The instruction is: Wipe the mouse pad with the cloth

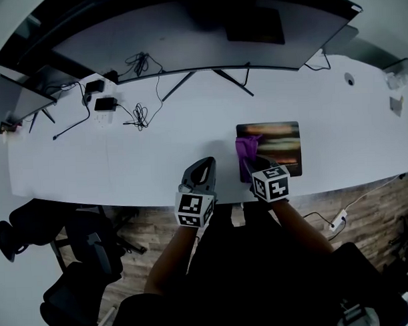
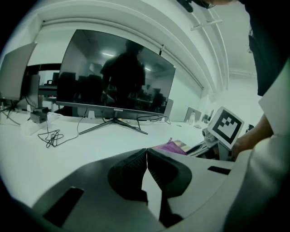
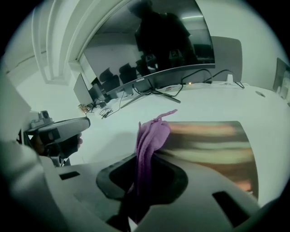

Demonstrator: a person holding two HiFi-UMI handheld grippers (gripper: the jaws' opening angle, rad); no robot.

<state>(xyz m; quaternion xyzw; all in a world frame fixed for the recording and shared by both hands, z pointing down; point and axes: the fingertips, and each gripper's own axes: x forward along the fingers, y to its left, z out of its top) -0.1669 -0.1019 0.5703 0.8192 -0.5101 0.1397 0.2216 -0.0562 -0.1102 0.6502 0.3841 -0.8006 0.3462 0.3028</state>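
A dark mouse pad (image 1: 277, 144) with orange and pale bands lies on the white desk (image 1: 124, 162), near its front edge. My right gripper (image 1: 251, 165) is shut on a purple cloth (image 1: 246, 148), which hangs over the pad's left front corner. In the right gripper view the cloth (image 3: 152, 138) rises from between the jaws, with the pad (image 3: 213, 145) spreading to the right. My left gripper (image 1: 203, 172) hovers at the desk's front edge, left of the pad. Its jaws are shut on nothing, and in the left gripper view (image 2: 146, 158) the pads meet at the tip.
A wide curved monitor (image 1: 206, 32) on a splayed stand fills the back of the desk. Cables and a power adapter (image 1: 105, 102) lie at the back left. A second screen (image 1: 14, 95) stands at the far left. Office chairs (image 1: 80, 243) sit below the front edge.
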